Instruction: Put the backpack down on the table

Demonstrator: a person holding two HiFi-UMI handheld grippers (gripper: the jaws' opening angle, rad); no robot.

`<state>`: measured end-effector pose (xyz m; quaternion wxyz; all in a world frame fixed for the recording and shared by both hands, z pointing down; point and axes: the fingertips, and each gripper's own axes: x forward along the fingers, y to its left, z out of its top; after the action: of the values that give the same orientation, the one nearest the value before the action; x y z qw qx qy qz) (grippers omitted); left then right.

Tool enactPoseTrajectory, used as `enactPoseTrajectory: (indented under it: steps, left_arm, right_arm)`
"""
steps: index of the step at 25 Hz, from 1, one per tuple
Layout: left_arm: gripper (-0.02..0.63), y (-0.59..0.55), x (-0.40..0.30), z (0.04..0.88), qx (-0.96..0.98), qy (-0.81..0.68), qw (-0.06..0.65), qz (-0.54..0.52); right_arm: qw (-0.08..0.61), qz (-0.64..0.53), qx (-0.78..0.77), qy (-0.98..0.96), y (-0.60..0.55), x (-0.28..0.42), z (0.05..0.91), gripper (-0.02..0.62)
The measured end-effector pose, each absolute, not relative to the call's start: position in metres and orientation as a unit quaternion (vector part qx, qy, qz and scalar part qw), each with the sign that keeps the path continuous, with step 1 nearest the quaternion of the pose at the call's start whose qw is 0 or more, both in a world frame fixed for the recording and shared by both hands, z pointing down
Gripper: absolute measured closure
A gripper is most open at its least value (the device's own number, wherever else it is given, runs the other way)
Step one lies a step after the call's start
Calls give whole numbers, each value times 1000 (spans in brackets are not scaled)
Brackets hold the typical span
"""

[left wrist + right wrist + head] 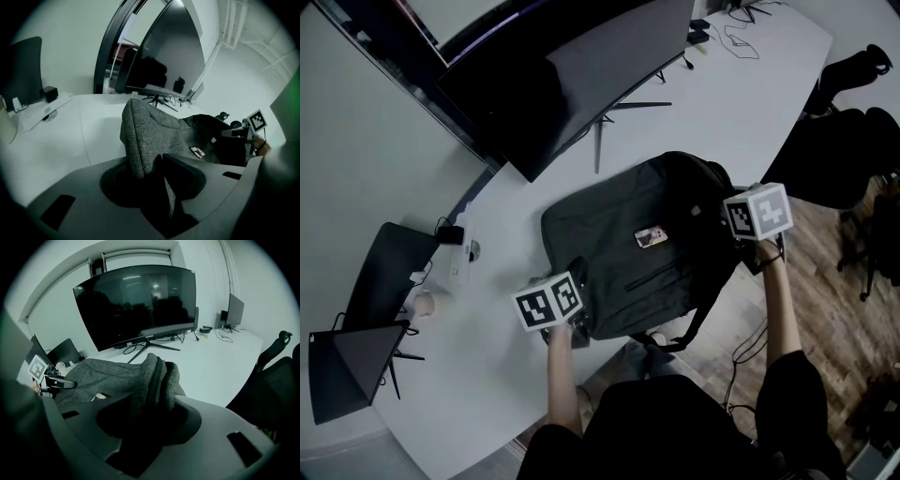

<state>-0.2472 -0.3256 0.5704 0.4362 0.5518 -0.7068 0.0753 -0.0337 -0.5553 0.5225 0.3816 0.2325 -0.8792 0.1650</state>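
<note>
A dark grey backpack (647, 253) lies flat on the white table (712, 94), with a small tag (651, 237) on its front. My left gripper (577, 274) is at its near left corner. In the left gripper view the fabric edge (140, 140) stands between the jaws of the left gripper (150, 171), with a dark gap beside it, so the pads do not press. My right gripper (727, 199) is at the backpack's right edge. In the right gripper view it (152, 401) is shut on a bunched fold of the fabric (154, 376).
A large curved monitor (572, 66) stands behind the backpack. Small screens (356, 366) and cables sit at the table's left end. Black office chairs (844, 141) stand to the right. A strap (694, 328) hangs over the near table edge.
</note>
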Motion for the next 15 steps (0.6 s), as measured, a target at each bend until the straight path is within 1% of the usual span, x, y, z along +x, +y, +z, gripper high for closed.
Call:
enactPoseTrajectory:
  steps: [7, 12, 15]
  left_arm:
    - [429, -325, -251, 580, 525, -717, 450, 84]
    - [376, -323, -256, 585, 503, -735, 442, 107]
    - [361, -323, -258, 586, 495, -743, 434, 120]
  right_arm:
    - [402, 173, 235, -868, -561, -27, 537, 455]
    - [419, 146, 239, -864, -566, -25, 544, 397]
    - [430, 134, 255, -855, -570, -19, 549, 373]
